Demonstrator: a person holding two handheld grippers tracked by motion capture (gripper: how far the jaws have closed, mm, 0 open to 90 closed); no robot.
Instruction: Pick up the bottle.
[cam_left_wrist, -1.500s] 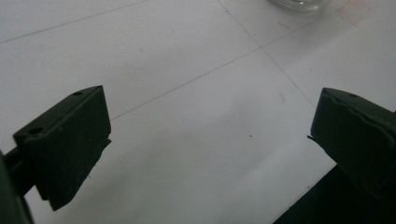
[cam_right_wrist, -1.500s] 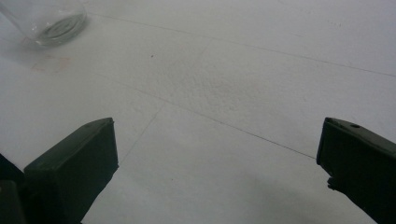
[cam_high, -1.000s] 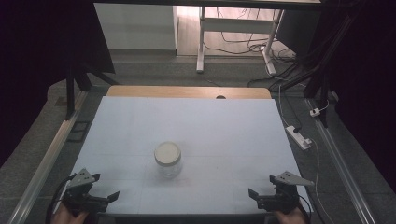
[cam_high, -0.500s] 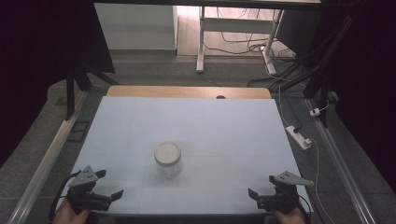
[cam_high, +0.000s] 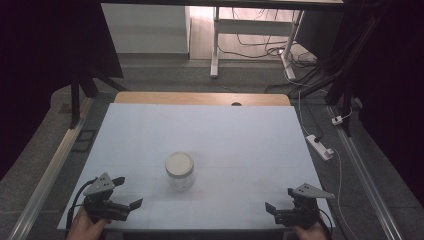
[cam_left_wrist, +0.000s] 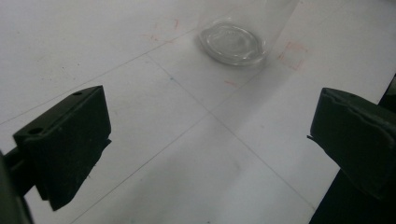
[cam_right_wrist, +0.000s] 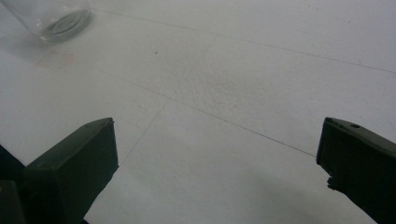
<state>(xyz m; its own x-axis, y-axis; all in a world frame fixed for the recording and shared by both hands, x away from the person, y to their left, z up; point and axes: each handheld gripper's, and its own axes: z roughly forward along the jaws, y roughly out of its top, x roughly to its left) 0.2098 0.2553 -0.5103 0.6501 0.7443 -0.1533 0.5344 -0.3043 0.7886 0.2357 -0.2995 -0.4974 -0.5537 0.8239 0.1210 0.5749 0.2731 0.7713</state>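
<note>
honestly the only thing worth grabbing on this table (cam_high: 125, 130) is the glass jar (cam_high: 180, 172) standing upright near the middle, a bit toward the near edge, with a pale lid (cam_high: 179, 162) on top. looks empty to me, so probably light, but it's clear glass: stiff, smooth, slippery under hard pads, and it won't forgive a knock or a drop off the edge.

left gripper (cam_high: 125, 192) sits at the near left corner, jaws spread wide with nothing between them, and pointed toward the jar. in the left gripper view you can see the jar's base (cam_left_wrist: 233, 42) ahead of the jaws, still well apart from them. right gripper (cam_high: 272, 210) is at the near right corner, also spread wide and empty, and the jar is far off at the top left of its view (cam_right_wrist: 51, 16).

where i'd take hold: around the body just under the lid, jaws on opposite sides so the round wall sits centred between the pads. too low or off centre and i'd guess it squirts out sideways. if the lid has to come off, one gripper steadies the body while the other takes the lid rim. squeeze gently, it's glass.
</note>
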